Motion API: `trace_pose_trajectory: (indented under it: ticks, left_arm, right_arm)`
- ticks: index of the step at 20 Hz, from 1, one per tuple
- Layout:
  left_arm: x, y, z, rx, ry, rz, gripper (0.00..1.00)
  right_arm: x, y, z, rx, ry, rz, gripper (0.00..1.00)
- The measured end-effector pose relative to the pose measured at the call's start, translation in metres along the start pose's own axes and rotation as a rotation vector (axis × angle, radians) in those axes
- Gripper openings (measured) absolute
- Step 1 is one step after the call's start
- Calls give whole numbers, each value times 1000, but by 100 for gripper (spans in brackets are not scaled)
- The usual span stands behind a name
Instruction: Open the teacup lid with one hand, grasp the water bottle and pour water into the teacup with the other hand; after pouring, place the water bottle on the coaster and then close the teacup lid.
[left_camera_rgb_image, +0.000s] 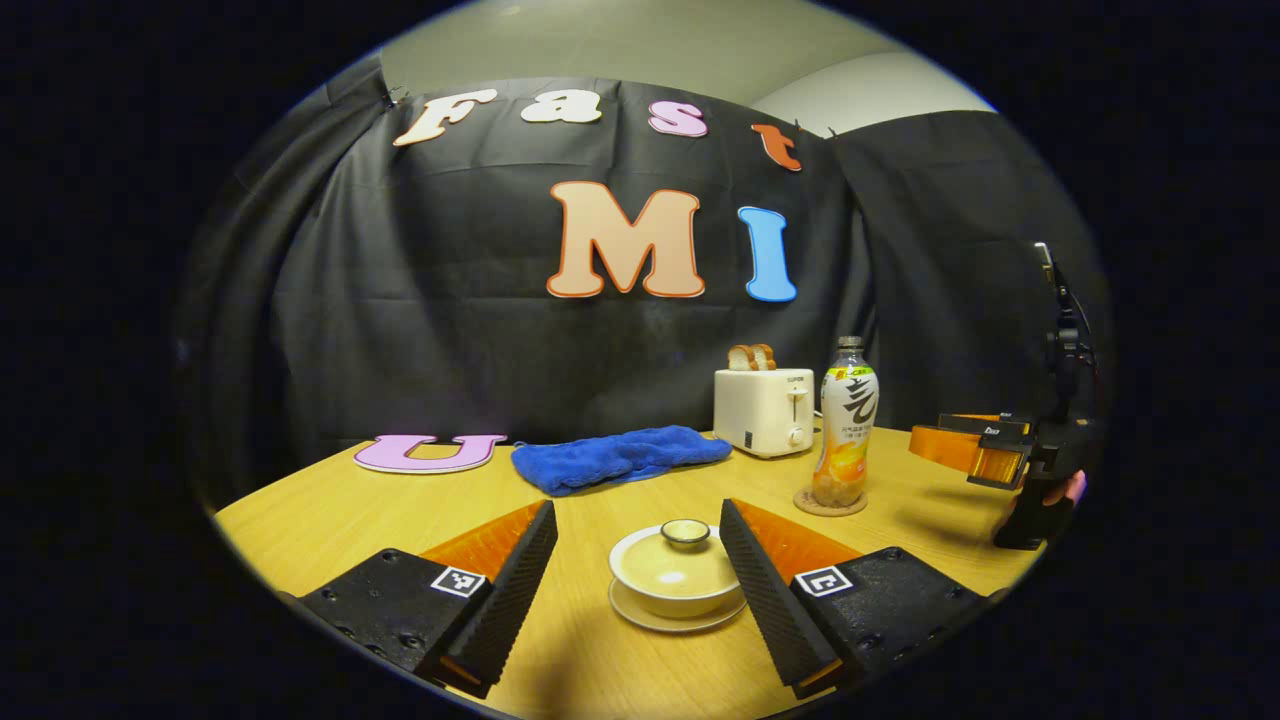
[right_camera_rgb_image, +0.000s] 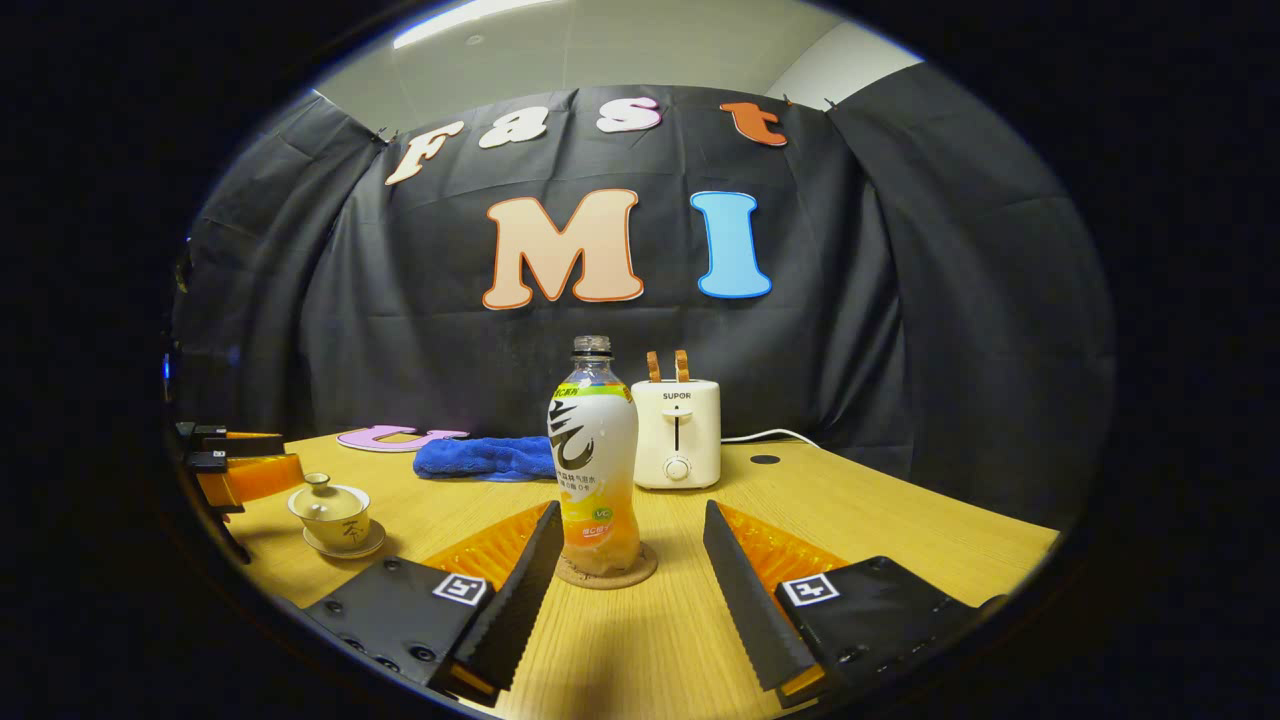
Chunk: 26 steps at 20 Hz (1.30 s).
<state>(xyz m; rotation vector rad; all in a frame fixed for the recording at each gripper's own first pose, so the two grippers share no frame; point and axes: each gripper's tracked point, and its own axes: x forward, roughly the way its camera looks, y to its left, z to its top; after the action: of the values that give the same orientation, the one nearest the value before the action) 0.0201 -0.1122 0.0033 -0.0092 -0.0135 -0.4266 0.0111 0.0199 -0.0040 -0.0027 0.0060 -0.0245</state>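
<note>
A cream teacup (left_camera_rgb_image: 675, 575) with its lid (left_camera_rgb_image: 686, 533) on stands on a saucer (left_camera_rgb_image: 640, 615), between the fingers of my open left gripper (left_camera_rgb_image: 637, 520), touching neither. In the right gripper view the same teacup (right_camera_rgb_image: 330, 512) sits at the far left, with the left gripper (right_camera_rgb_image: 235, 465) beside it. The water bottle (right_camera_rgb_image: 593, 470), part full of orange drink, stands upright on a round coaster (right_camera_rgb_image: 640, 572). My right gripper (right_camera_rgb_image: 631, 515) is open around the bottle's base without touching it. From the left gripper view, the bottle (left_camera_rgb_image: 846, 425) is at the right, with the right gripper (left_camera_rgb_image: 985, 450) beyond it.
A white toaster (left_camera_rgb_image: 765, 410) holding bread slices stands at the back of the wooden table (left_camera_rgb_image: 560, 650). A blue cloth (left_camera_rgb_image: 620, 455) lies to its left. A hand (left_camera_rgb_image: 1065, 490) holds the right gripper near the table's right edge. A white cable (right_camera_rgb_image: 770, 435) runs behind the toaster (right_camera_rgb_image: 677, 430).
</note>
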Motion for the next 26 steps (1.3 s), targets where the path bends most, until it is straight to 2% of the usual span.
trace_pose_trajectory:
  ticks: [4,9,13,15,16,19,26]
  left_arm:
    - [-15,25,-1,2,6,131,95]
    - [-21,44,-3,5,12,241,96]
    - [-34,75,-4,10,17,420,96]
    - [-42,89,-2,14,14,510,96]
    - [-44,90,-2,14,15,529,96]
    - [-45,90,-3,15,15,549,96]
    - [-47,92,-4,15,15,569,96]
  right_arm:
    - [1,0,-1,0,0,0,90]
    - [0,0,0,-1,-1,0,90]
    - [0,-3,0,-1,-4,-14,90]
    - [1,-11,1,-2,-6,-53,90]
    - [0,-15,1,-3,-7,-73,88]
    - [0,-19,0,-4,-8,-102,90]
    - [-1,-21,0,-4,-9,-115,90]
